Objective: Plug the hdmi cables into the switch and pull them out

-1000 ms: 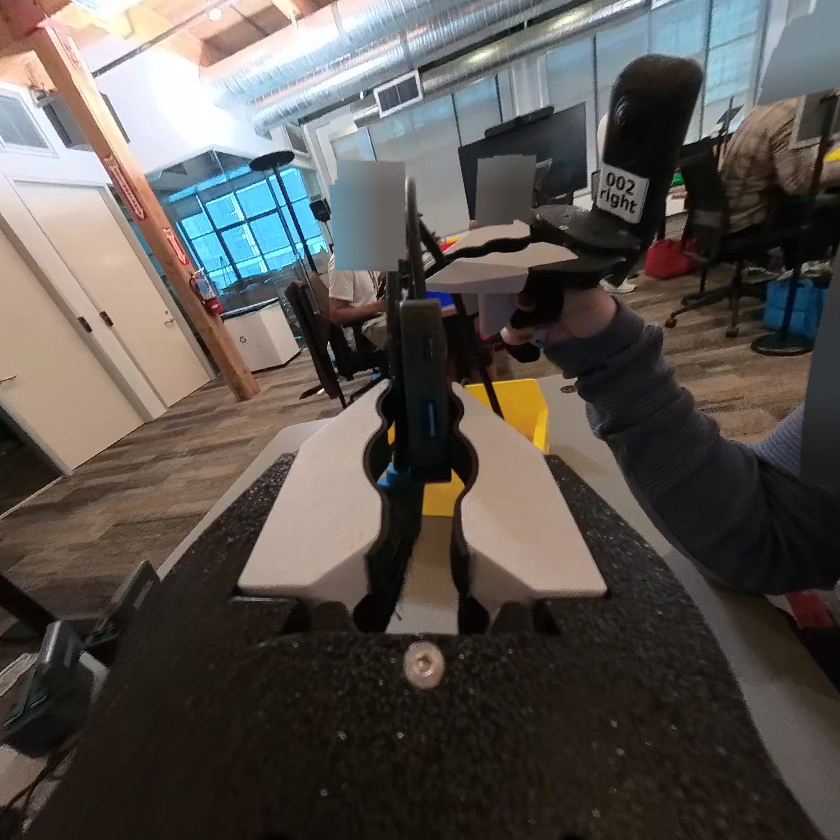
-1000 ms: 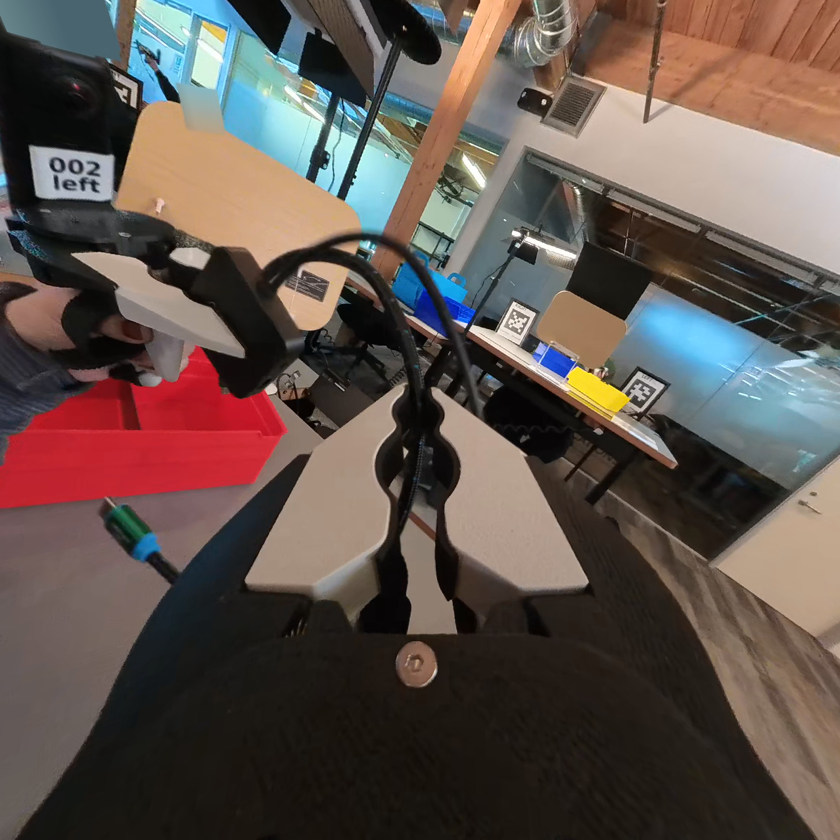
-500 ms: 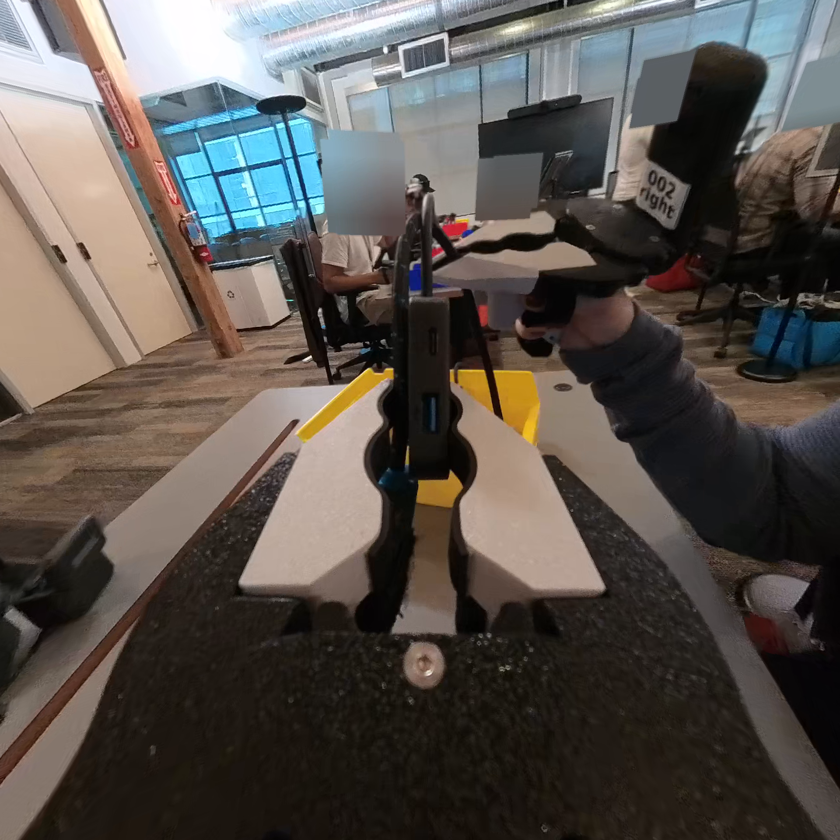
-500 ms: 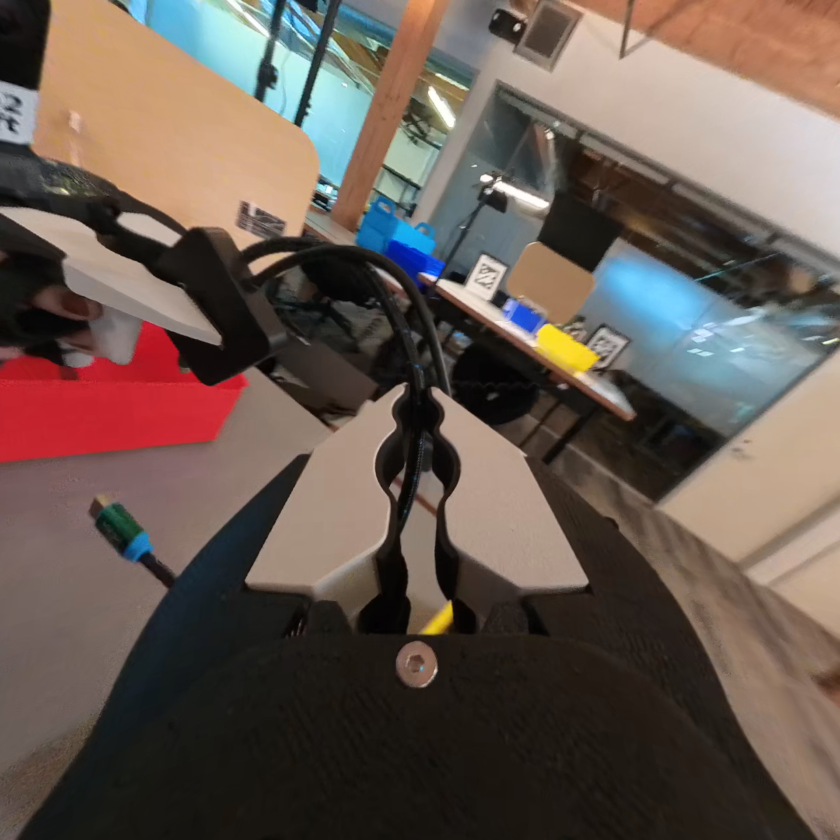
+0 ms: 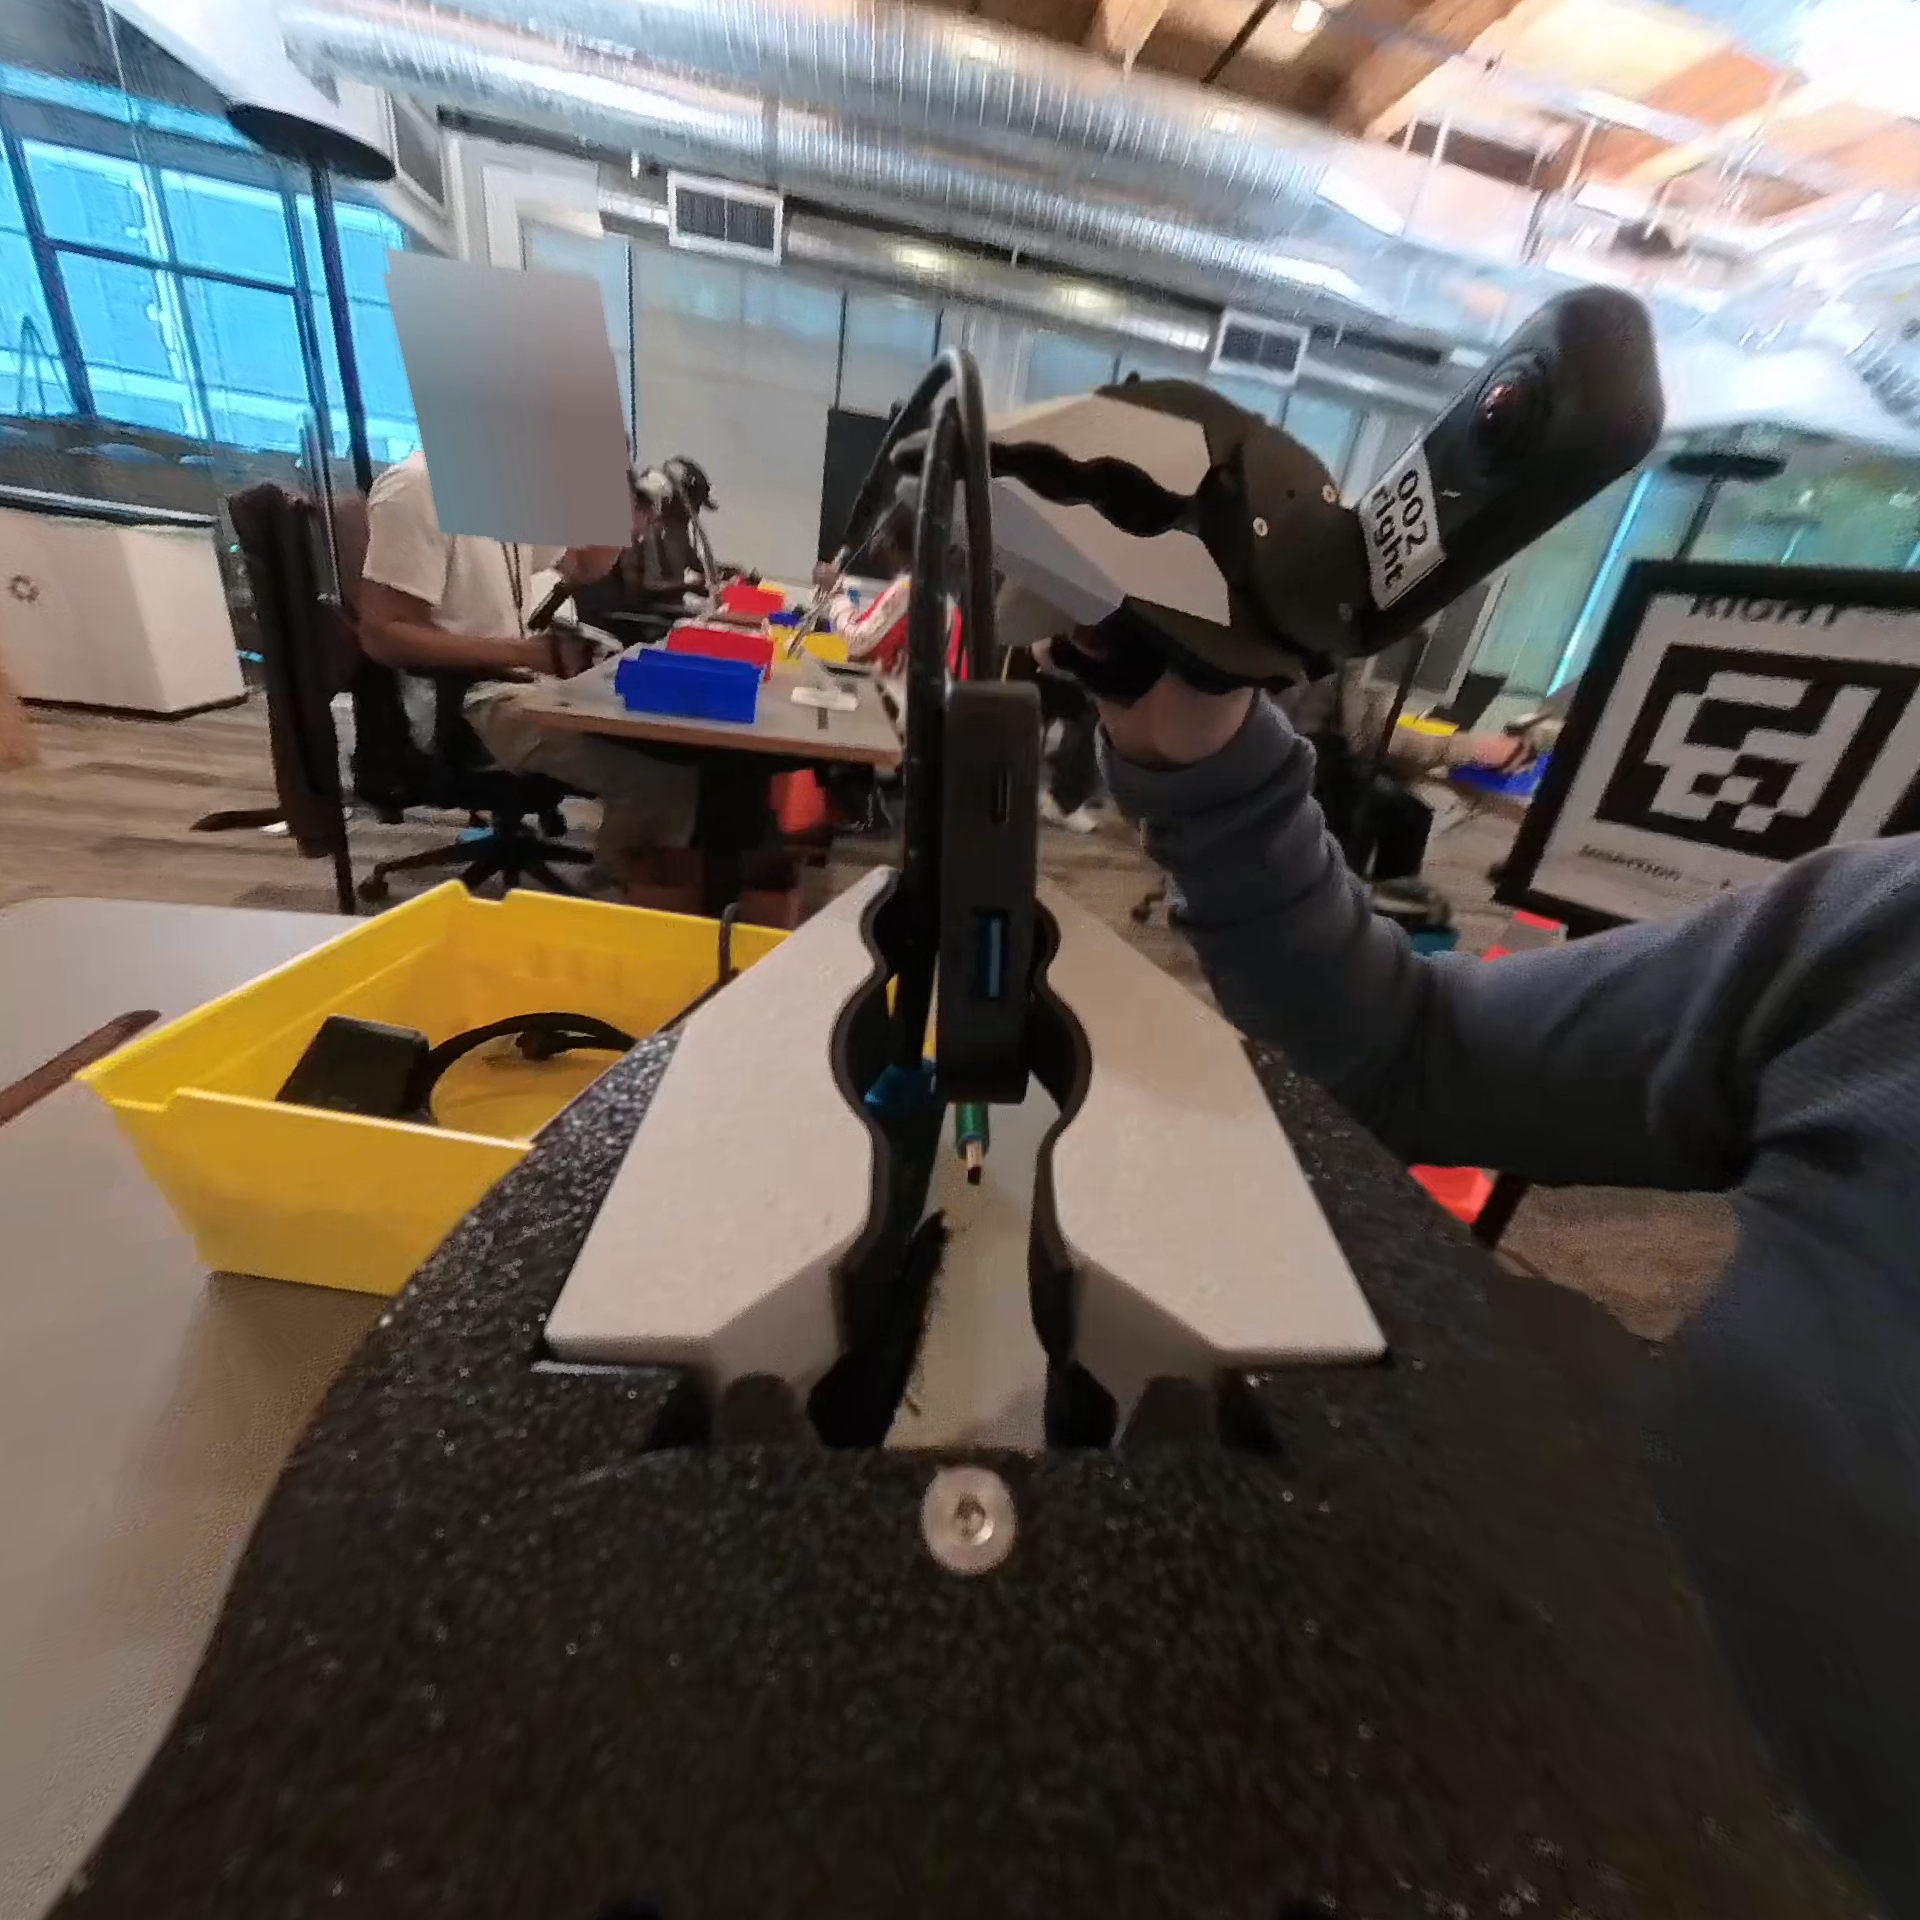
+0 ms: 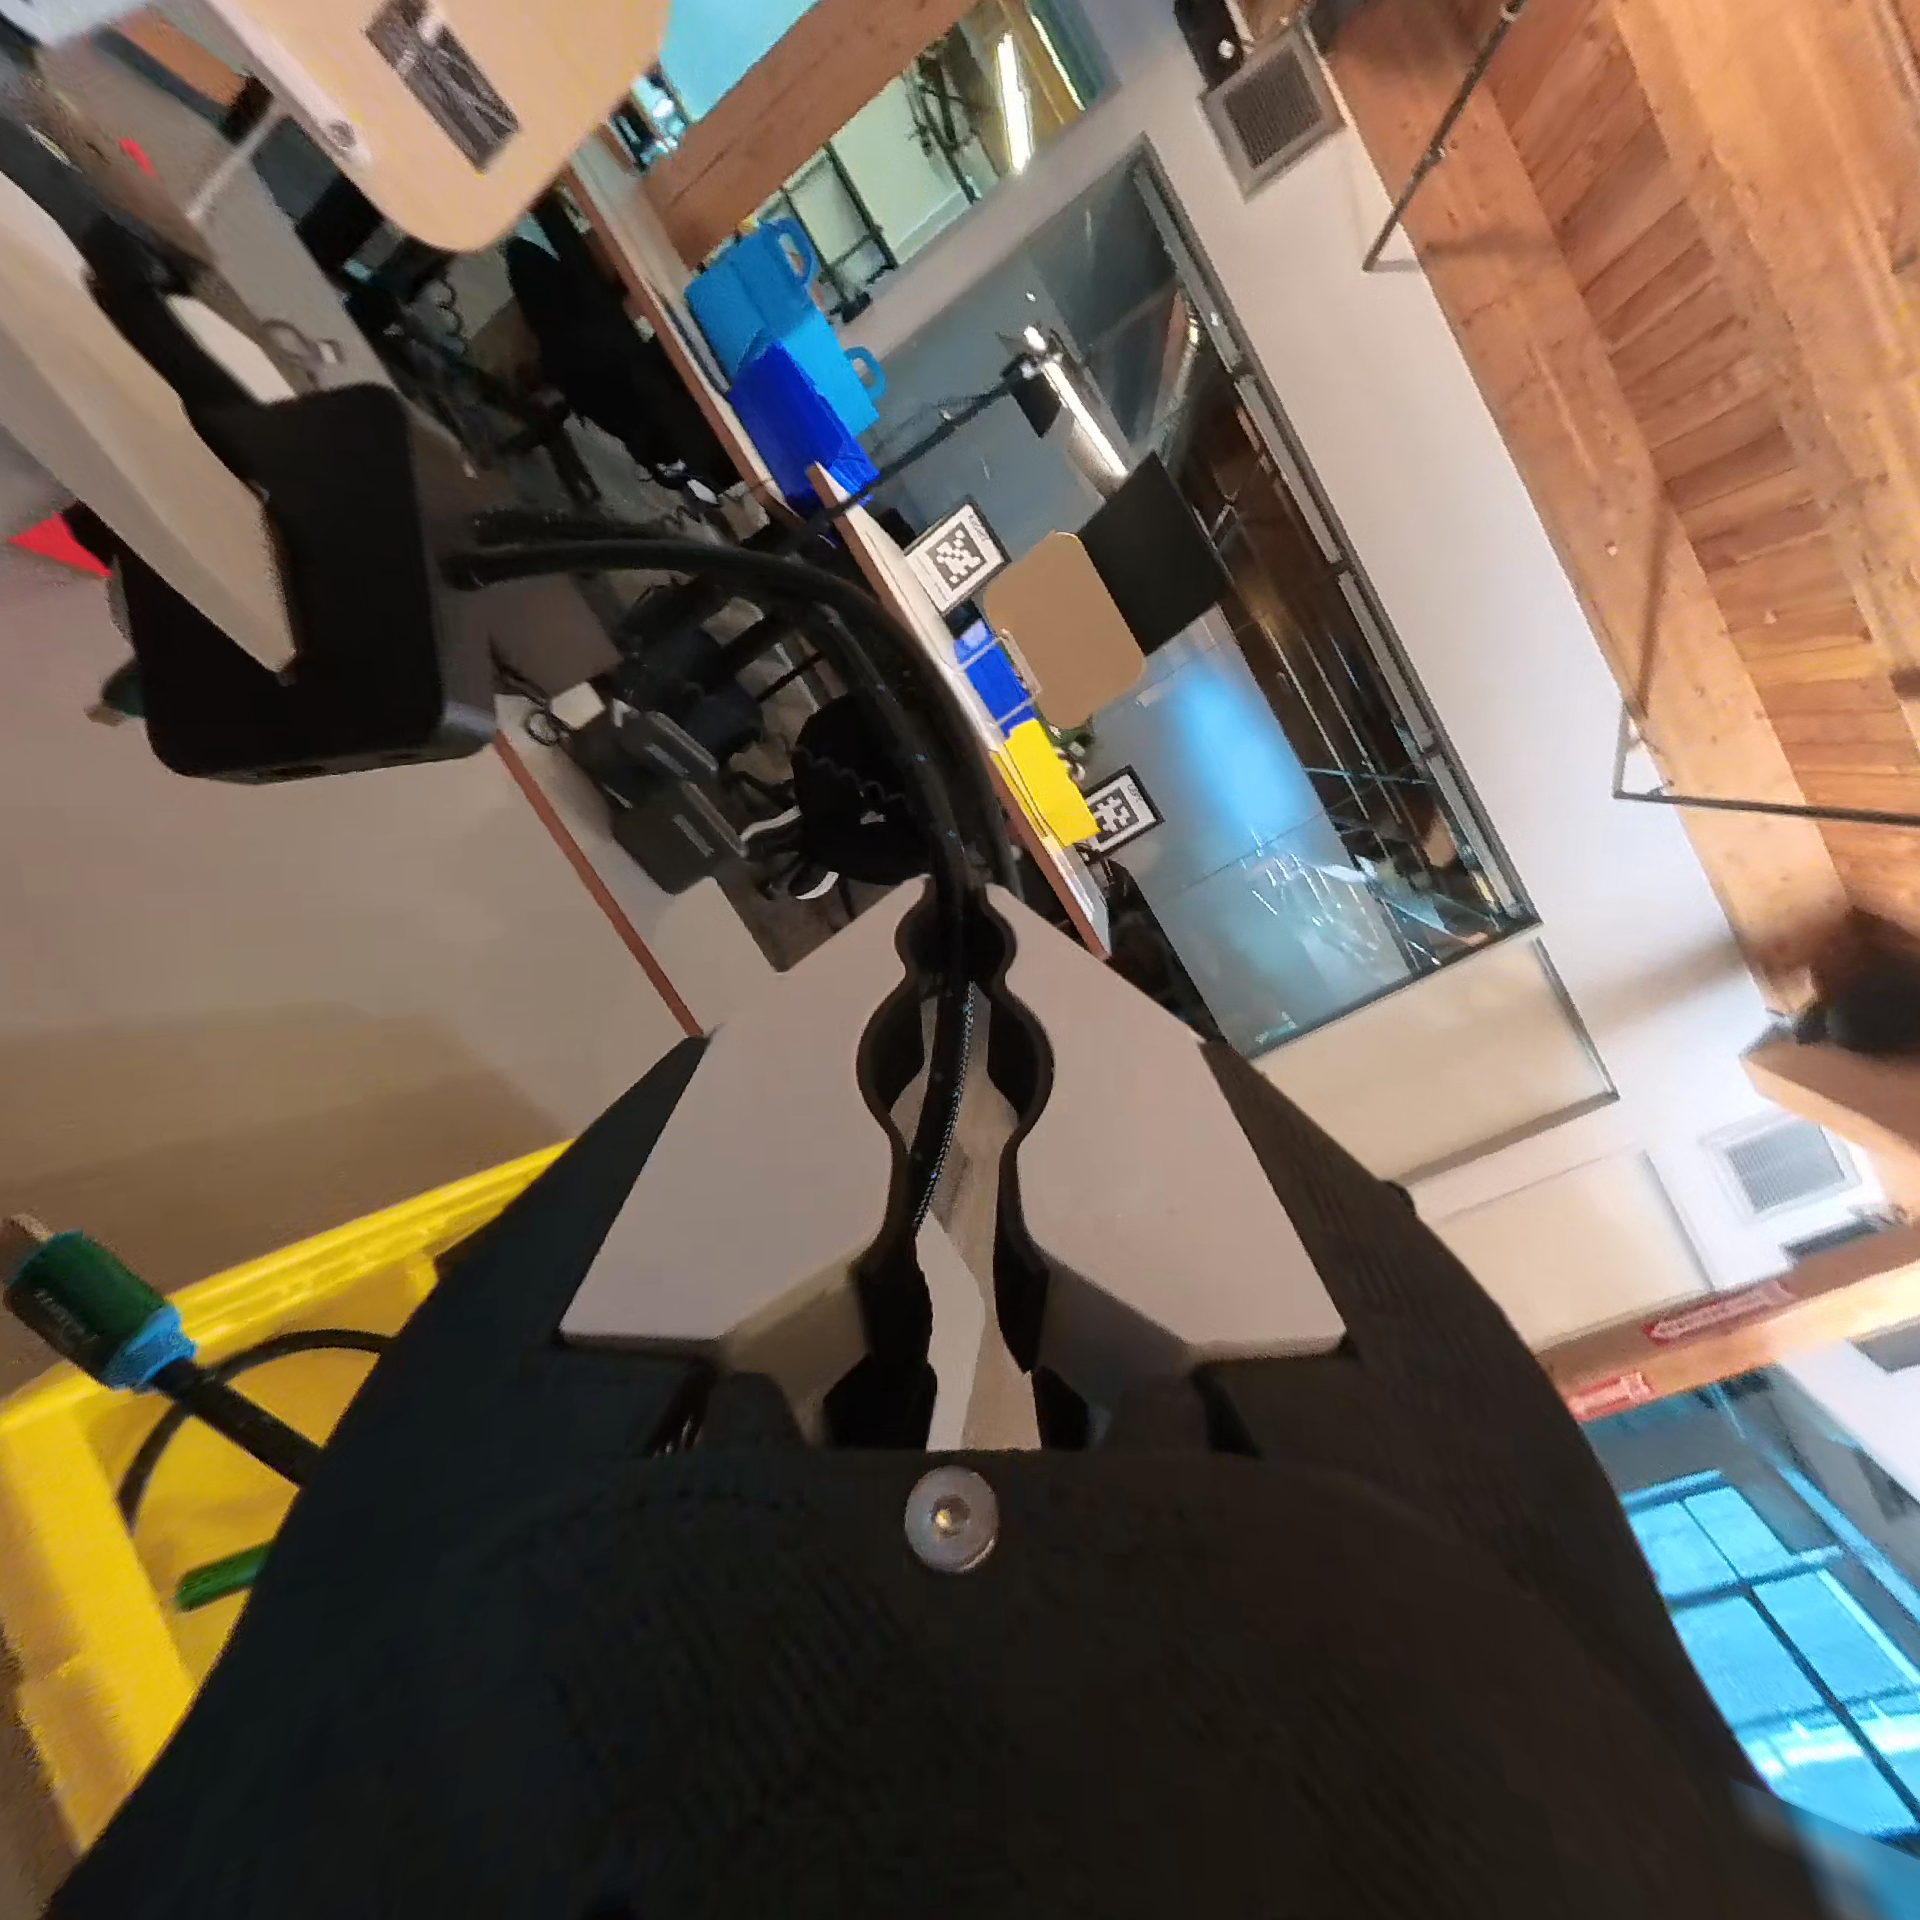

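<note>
Your left tool (image 5: 961, 997) is pinching the black switch (image 5: 987, 894), which stands on edge between the two grey fingers (image 5: 727, 1122) with its narrow side and a blue port facing the camera. The switch is held up in the air above the grey counter (image 5: 94, 1403), not resting on it. A black cable (image 5: 951, 540) leaves the top of the switch, arches over and runs down along its left side. A green plug (image 5: 971, 1132) with a bare metal tip hangs loose just below the switch, between the fingers, and a blue collar shows beside it.

Your right tool (image 6: 951, 956) is pressed together on a black braided cable (image 6: 940, 1049) that runs through the gap between its fingers and curves up and left toward the switch (image 6: 301, 592). In the left wrist view that tool (image 5: 997, 488) sits high above the switch, tilted, gripping the top of the cable loop.

In the right wrist view, a second green plug (image 6: 78, 1299) with a blue collar points up at the lower left, free of any port, above the yellow bin (image 6: 62, 1507).

The yellow bin (image 5: 312, 1174) stands on the counter to your left and holds a black adapter (image 5: 353, 1065) with a coiled lead.
</note>
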Motion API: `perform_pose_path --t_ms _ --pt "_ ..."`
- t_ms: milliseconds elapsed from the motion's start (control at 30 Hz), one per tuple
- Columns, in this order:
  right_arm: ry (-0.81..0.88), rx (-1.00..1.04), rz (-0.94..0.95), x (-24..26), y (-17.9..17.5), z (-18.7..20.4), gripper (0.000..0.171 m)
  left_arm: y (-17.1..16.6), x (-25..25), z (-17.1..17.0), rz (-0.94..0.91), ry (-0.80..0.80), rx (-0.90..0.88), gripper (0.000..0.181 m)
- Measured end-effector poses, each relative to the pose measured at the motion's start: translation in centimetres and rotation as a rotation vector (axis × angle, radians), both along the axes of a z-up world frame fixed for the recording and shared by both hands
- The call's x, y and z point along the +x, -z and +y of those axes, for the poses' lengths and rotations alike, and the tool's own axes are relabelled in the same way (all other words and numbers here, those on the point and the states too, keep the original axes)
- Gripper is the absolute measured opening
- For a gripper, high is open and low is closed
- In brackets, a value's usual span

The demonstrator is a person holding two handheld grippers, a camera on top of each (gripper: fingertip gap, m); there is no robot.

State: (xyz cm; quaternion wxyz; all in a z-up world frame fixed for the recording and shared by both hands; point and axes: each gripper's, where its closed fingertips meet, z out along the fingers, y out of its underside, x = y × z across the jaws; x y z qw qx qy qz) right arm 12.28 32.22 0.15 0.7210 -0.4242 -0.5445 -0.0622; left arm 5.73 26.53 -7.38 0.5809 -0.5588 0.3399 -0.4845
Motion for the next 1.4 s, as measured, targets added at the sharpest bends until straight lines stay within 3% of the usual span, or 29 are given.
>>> perform_pose_path --t_ms 100,167,300,400,500,667,1000,1033,1167,1400 --pt "-0.016 -0.04 -0.09 -2.3 1.3 -1.9 0.003 1.6 -2.1 -1.4 -0.03 -0.028 -0.012 0.02" --pt "-0.042 -0.058 -0.15 -3.9 3.1 -3.8 0.003 3.7 -3.8 -2.8 0.031 -0.137 0.051 0.019" --pt "-0.147 0.008 -0.247 -6.8 7.9 -8.5 0.003 9.0 -7.2 -6.4 0.397 -0.44 0.358 0.019" --pt "-0.218 0.1 -0.265 -8.0 11.0 -11.0 0.003 11.6 -9.3 -8.8 0.572 -0.577 0.539 0.019" --pt "-0.233 0.198 -0.251 -8.8 12.8 -12.2 0.003 13.1 -10.5 -9.4 0.697 -0.665 0.616 0.02" --pt "-0.254 0.368 -0.219 -9.0 14.0 -13.9 0.003 15.2 -10.4 -9.8 0.844 -0.674 0.689 0.023" --pt "-0.212 0.327 -0.224 -8.6 14.3 -13.3 0.003 14.9 -10.4 -10.3 0.804 -0.74 0.711 0.033" --pt "-0.214 0.323 -0.218 -8.5 14.3 -13.3 0.003 15.1 -10.3 -10.4 0.806 -0.729 0.699 0.018" --pt "-0.194 0.299 -0.215 -8.3 14.2 -12.7 0.004 14.4 -11.0 -10.2 0.741 -0.766 0.635 0.012" --pt "-0.029 0.326 -0.18 -4.0 9.0 -8.2 0.003 11.4 -13.5 -10.4 0.544 -0.858 0.57 0.011"
